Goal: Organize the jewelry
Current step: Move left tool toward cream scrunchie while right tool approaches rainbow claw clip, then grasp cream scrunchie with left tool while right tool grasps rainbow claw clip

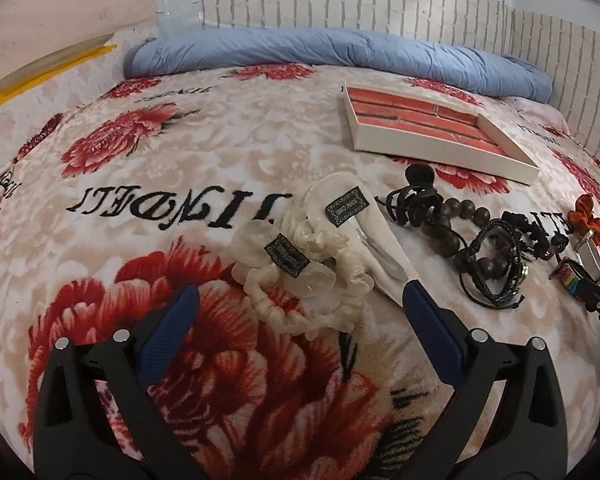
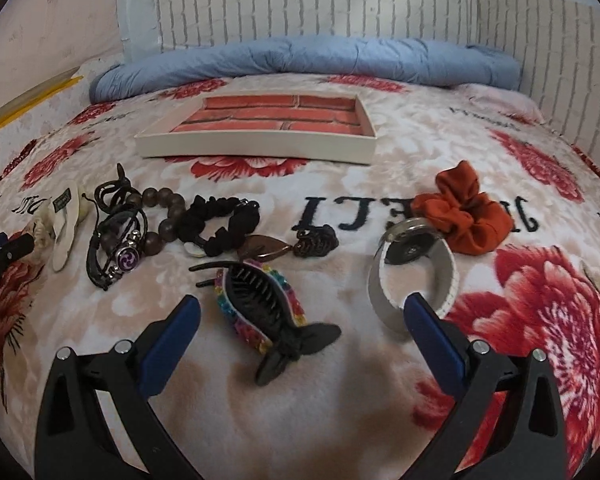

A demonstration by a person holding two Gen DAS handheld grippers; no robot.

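Gaping wide and empty, left gripper (image 1: pixel 300 300) over cream scrunchie (image 1: pixel 300 280), right gripper (image 2: pixel 302 308) over rainbow hair clip (image 2: pixel 268 304).

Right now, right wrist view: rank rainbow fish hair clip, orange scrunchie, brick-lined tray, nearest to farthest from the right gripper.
From the right gripper, jaws open:
1. Rainbow fish hair clip, between the fingertips, just left of centre.
2. Orange scrunchie, farther back, to the right.
3. Brick-lined tray, farthest, ahead near the blue bedding, empty.
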